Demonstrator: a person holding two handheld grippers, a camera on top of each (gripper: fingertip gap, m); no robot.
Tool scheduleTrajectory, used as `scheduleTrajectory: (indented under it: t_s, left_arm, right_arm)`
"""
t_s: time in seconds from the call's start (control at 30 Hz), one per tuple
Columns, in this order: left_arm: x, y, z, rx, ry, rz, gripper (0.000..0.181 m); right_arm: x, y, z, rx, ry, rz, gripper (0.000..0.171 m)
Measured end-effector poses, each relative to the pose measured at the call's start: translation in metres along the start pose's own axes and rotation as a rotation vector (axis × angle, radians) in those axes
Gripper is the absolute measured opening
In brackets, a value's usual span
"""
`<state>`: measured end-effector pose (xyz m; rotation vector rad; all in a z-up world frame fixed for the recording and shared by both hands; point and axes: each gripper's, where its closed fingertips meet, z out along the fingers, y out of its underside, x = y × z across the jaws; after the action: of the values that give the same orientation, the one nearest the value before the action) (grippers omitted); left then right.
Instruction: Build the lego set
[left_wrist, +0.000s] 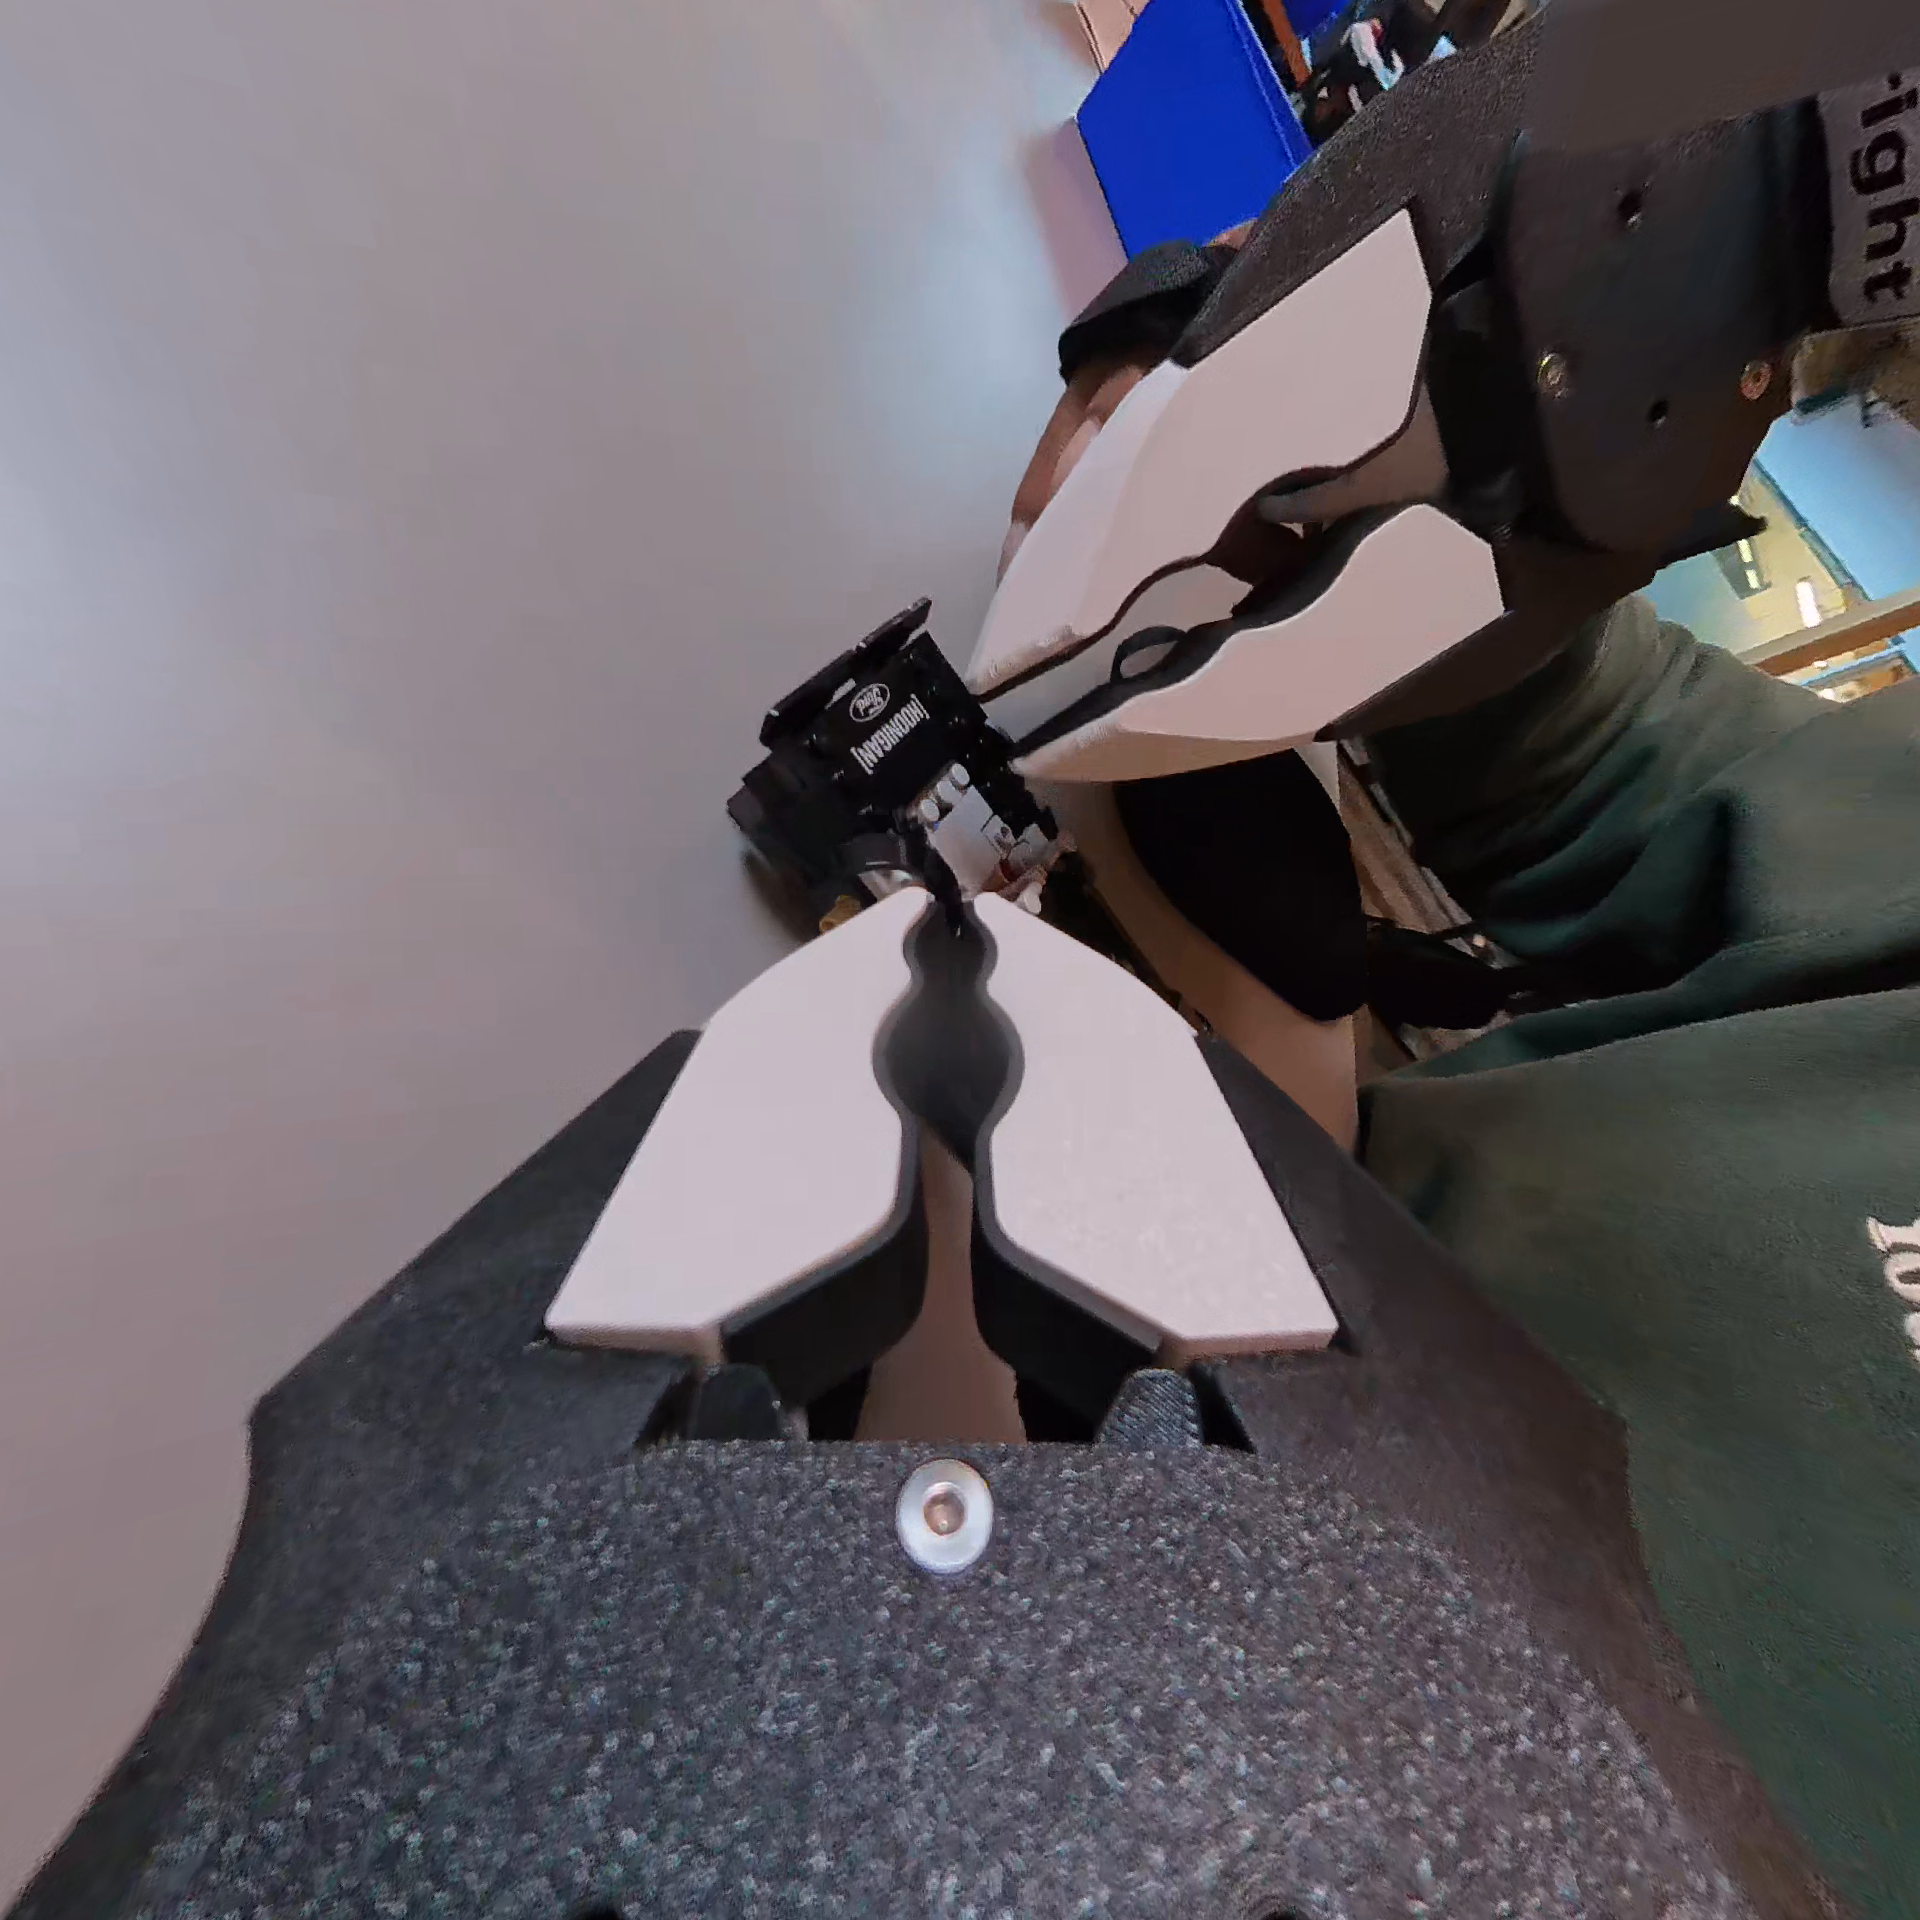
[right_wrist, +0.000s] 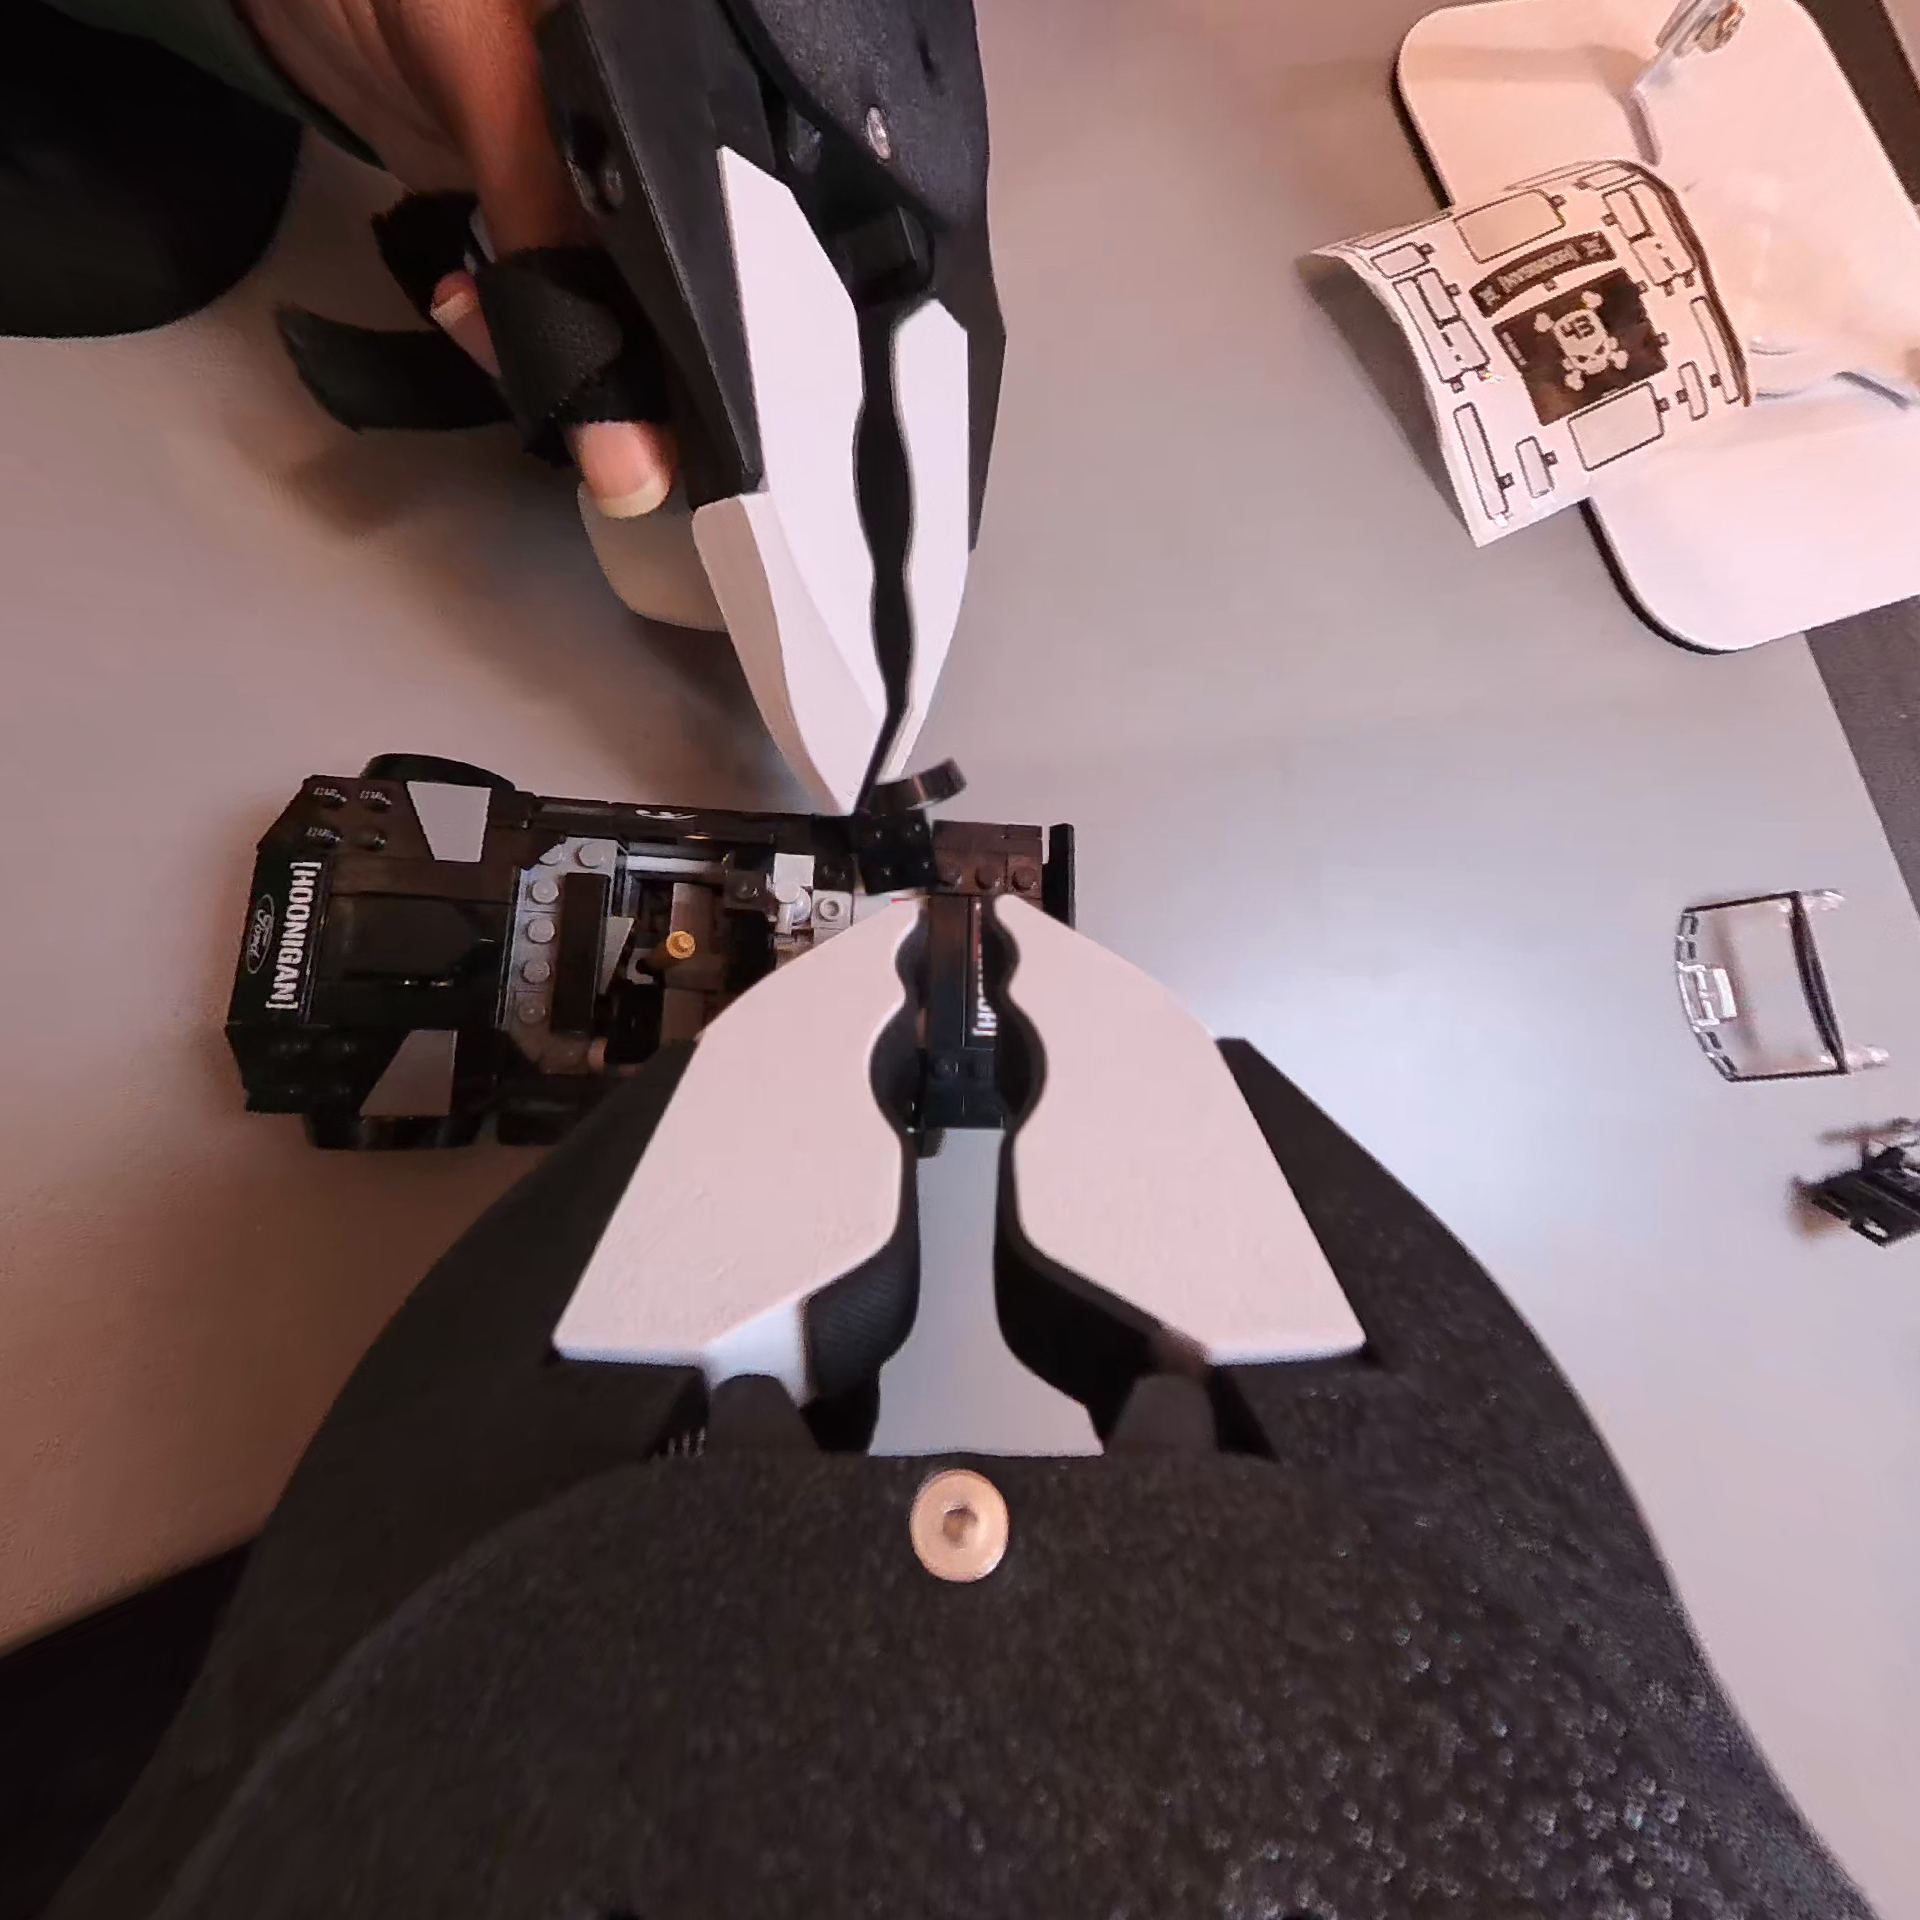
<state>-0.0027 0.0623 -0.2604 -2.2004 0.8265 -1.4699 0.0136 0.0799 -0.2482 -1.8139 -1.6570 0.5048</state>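
While your right gripper (right_wrist: 956, 914) is clamped on the rear end of the black lego car (right_wrist: 436, 945), keep that hold steady; the car rests on the grey table (right_wrist: 1351, 831), extending left from your fingertips. Your left gripper (right_wrist: 883, 790) comes in from ahead, pinching a small black studded piece (right_wrist: 899, 842) at the car's far edge, just beyond your right fingertips.

Risks, as judged:
- Pressing the piece off-line could pop neighbouring bricks loose.
- A loose right hold would let the car skid.
- The fingertips nearly meet; they could collide.

Printed white lettering and an oval badge mark the car's bonnet. To your right lie a sticker sheet (right_wrist: 1538, 343) and a clear windscreen part (right_wrist: 1756, 987).
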Motion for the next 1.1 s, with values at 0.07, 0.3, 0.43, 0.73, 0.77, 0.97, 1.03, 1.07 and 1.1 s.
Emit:
scheduleTrajectory:
  t_s: [0.07, 0.3, 0.43, 0.73, 0.77, 0.97, 1.03, 1.07, 1.1]
  left_arm:
    - [0.0, 0.001, 0.001, -0.016, 0.023, -0.023, 0.002]
    - [0.0, 0.003, 0.0, -0.088, 0.137, -0.101, 0.002]
    - [-0.002, 0.004, 0.0, -0.112, 0.161, -0.125, 0.003]
    - [-0.005, 0.003, 0.003, -0.164, 0.173, -0.12, 0.003]
    - [-0.006, 0.004, 0.003, -0.167, 0.16, -0.116, 0.003]
    - [-0.012, 0.005, 0.006, -0.18, 0.063, -0.024, 0.004]
    - [-0.011, 0.005, 0.007, -0.173, 0.054, -0.017, 0.004]
    - [-0.011, 0.004, 0.007, -0.166, 0.054, -0.016, 0.004]
    - [-0.011, 0.004, 0.007, -0.161, 0.054, -0.016, 0.004]
  right_arm:
    - [-0.002, -0.001, 0.003, -0.004, -0.014, -0.004, 0.004]
    - [-0.005, -0.002, 0.018, -0.057, -0.055, -0.049, 0.001]
    - [-0.008, -0.005, 0.019, -0.077, -0.079, -0.067, 0.0]
    - [-0.011, 0.003, 0.025, -0.151, -0.095, -0.066, 0.0]
    - [-0.011, 0.003, 0.025, -0.159, -0.093, -0.062, 0.0]
    - [-0.01, 0.007, 0.026, -0.236, -0.098, -0.041, 0.0]
    - [-0.01, 0.007, 0.025, -0.251, -0.1, -0.044, 0.0]
    - [-0.01, 0.008, 0.025, -0.253, -0.097, -0.047, 0.0]
    - [-0.01, 0.007, 0.025, -0.253, -0.093, -0.046, 0.0]
